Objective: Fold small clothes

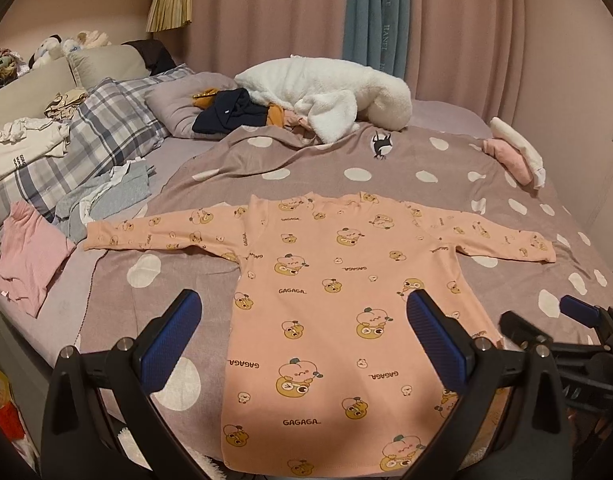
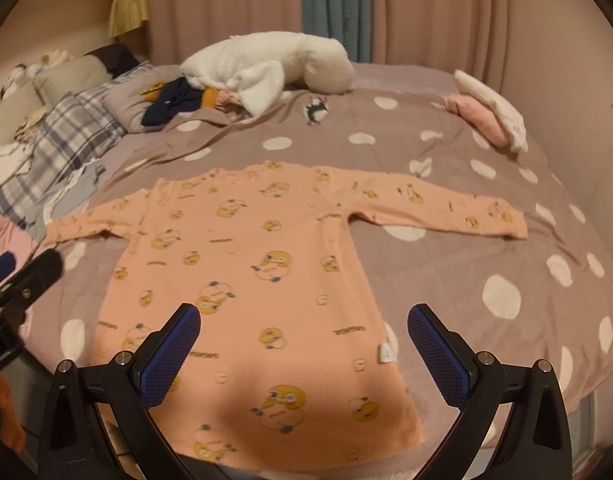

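A peach long-sleeved shirt [image 1: 338,280] printed with cartoon ducks lies flat on the dotted bedspread [image 1: 166,288], sleeves spread out sideways. The left gripper [image 1: 302,336] and right gripper [image 2: 304,344] hover above its hem, both wide open and empty.

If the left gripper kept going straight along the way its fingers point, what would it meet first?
Probably the peach printed shirt, spread flat on the dotted bedspread. The left gripper, jaws open, points down over the shirt's lower body; height above the fabric is unclear.
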`<state>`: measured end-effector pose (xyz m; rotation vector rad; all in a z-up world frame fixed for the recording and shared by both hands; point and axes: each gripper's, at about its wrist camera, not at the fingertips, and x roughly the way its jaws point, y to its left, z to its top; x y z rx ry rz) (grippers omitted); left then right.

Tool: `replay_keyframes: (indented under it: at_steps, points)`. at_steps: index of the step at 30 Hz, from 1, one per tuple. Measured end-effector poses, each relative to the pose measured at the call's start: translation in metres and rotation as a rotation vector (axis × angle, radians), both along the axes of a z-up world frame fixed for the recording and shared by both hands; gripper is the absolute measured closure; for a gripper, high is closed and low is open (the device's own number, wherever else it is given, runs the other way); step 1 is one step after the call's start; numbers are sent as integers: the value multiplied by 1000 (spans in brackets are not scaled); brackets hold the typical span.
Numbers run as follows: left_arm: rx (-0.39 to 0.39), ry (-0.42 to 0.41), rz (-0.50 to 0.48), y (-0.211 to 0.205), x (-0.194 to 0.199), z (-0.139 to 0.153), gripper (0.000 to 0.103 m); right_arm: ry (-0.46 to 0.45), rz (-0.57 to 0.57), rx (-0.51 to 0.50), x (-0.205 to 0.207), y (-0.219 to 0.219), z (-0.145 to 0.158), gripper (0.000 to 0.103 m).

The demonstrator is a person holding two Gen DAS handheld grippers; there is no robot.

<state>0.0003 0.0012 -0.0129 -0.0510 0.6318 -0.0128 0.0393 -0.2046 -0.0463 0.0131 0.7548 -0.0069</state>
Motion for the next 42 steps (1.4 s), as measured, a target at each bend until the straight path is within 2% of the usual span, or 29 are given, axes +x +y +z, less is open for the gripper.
replay_keyframes:
  at_steps: [3, 5, 7, 11, 15, 18, 21, 24, 26, 28, 29, 31, 33, 36, 38, 40, 42]
  points:
    - [5, 0, 5, -3, 5, -2, 1, -13, -19, 22, 7, -19, -2, 0]
    - [14, -1, 7, -5, 9, -3, 1, -29, -37, 87, 13, -45, -1, 0]
    - [25, -2, 7, -7, 13, -5, 1, -52, -27, 187, 22, -76, 0, 0]
    - [55, 10, 12, -11, 22, -9, 1, -92, -20, 448, 52, -172, -6, 0]
    - [92, 21, 17, -14, 31, -16, 1, -79, -119, 625, 78, -268, -25, 0]
    - [82, 30, 19, -14, 37, -21, 1, -84, -171, 761, 90, -323, -41, 0]
    - [56, 61, 13, -16, 47, -27, 1, -81, -231, 900, 98, -358, -62, 1]
    - [80, 77, 23, -22, 56, -32, 1, -62, -286, 1020, 107, -379, -87, 3]
    - [94, 77, 15, -26, 59, -34, 1, -53, -311, 1072, 113, -385, -100, 10]
    - [104, 71, 3, -30, 61, -36, 1, -48, -331, 1106, 123, -387, -111, 23]
    - [108, 68, 2, -31, 61, -37, 1, -37, -346, 1111, 130, -388, -116, 25]
    - [120, 82, -7, -33, 64, -42, 1, -21, -384, 1105, 141, -394, -123, 38]
    - [133, 93, -16, -34, 66, -45, 1, -24, -410, 1105, 143, -400, -125, 45]
    - [146, 89, -9, -35, 70, -47, 1, -44, -407, 1114, 142, -405, -124, 47]
    - [127, 98, -15, -34, 73, -50, 1, -30, -430, 1077, 144, -406, -123, 58]
    - [113, 108, -25, -34, 73, -53, 1, 0, -480, 1052, 143, -411, -128, 89]
    - [117, 111, -23, -35, 73, -55, 1, 14, -514, 1075, 145, -416, -136, 95]
